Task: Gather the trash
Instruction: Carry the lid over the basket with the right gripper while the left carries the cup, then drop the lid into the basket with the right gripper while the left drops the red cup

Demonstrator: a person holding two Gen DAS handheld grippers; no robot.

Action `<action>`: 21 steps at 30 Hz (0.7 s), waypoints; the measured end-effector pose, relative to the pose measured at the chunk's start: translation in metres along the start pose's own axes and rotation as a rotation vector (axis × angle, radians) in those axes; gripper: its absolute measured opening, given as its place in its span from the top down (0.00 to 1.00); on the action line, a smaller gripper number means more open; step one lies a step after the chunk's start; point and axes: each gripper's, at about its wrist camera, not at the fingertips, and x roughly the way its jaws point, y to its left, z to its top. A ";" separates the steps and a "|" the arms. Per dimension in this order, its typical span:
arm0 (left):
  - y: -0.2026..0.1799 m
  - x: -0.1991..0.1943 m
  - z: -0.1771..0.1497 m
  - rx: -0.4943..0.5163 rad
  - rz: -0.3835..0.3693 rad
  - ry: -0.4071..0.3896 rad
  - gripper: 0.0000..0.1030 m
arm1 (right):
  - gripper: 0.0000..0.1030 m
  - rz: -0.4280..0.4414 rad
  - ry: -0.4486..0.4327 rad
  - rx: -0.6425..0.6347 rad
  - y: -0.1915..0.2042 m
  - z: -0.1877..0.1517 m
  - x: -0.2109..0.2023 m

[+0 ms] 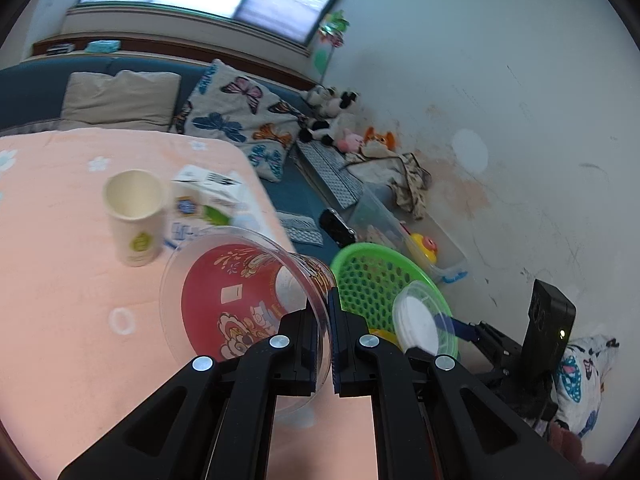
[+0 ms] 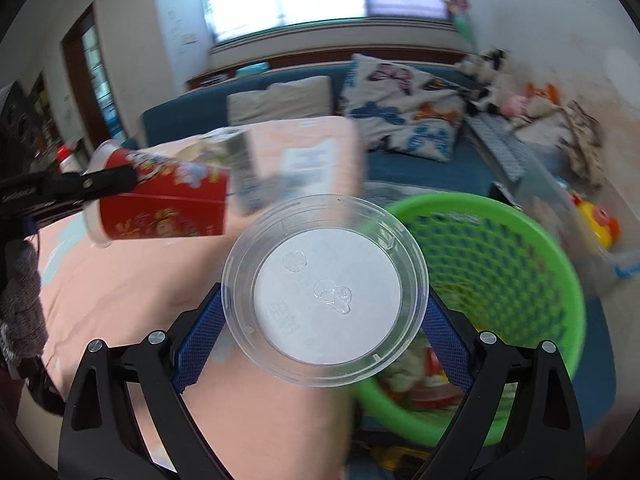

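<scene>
Red cup (image 1: 256, 300) is pinched at its rim by the left jaws (image 1: 330, 320). Only the right view shows the clear lid (image 2: 326, 292) gripped between the right jaws (image 2: 326, 320), green basket (image 2: 520, 280) just beyond.

Pink flowered tablecloth (image 1: 72, 280), paper cup (image 1: 134, 216), carton (image 1: 204, 196) on it

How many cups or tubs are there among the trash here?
2. A red printed tub is clamped in the left claw; a pale paper cup stands on the pink table. More may be hidden inside the green basket.
</scene>
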 end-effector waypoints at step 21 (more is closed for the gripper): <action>-0.074 0.110 -0.006 0.111 -0.037 0.180 0.95 | 0.10 -0.126 0.074 0.194 -0.106 -0.033 0.013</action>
